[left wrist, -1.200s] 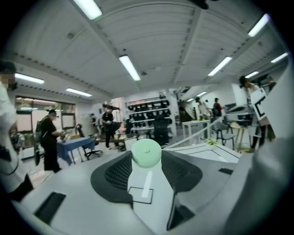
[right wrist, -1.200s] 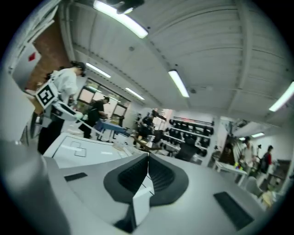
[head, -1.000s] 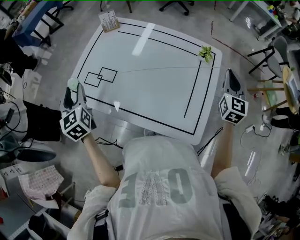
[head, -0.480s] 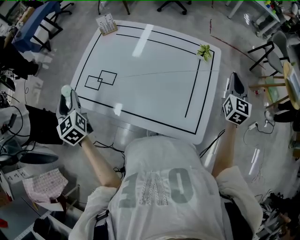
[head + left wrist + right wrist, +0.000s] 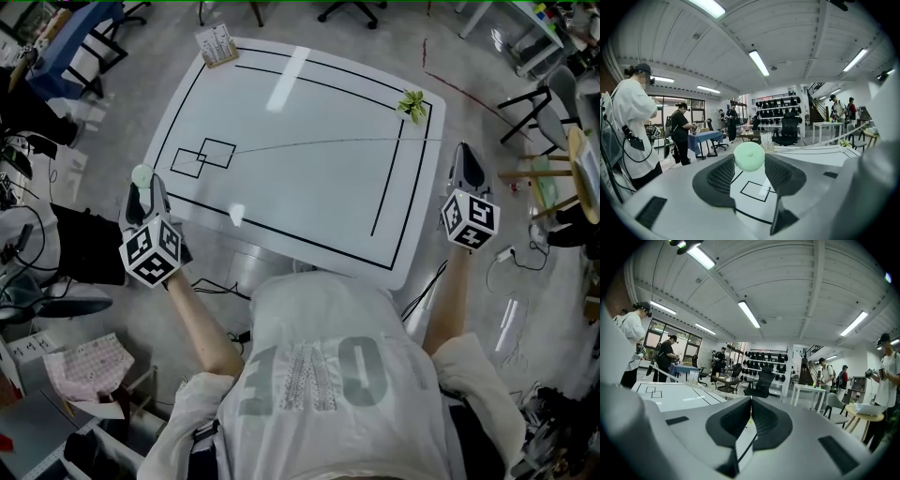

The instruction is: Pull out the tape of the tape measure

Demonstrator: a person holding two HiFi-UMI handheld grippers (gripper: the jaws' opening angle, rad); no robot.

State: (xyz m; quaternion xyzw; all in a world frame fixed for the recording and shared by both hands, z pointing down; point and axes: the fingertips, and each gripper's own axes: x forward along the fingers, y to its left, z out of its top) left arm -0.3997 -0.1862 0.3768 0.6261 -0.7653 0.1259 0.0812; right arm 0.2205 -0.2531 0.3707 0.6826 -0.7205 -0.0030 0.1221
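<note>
Near, off the table's [image 5: 309, 192] left edge: left gripper [image 5: 143, 187] fingers clamped on the round pale green tape measure [image 5: 749, 156]. Just past the right edge: right gripper [image 5: 751, 404] fingers pressed together, pinching the end of the tape [image 5: 319, 143]. Tape pulled out, running straight across the table between both. Far right corner: small plant [image 5: 411, 105].

no readable text, shirt print [image 5: 314, 375] unclear

Taut tape [image 5: 319, 143] spanning tabletop [image 5: 281, 202], plant [image 5: 411, 103] at corner, open room nearside
</note>
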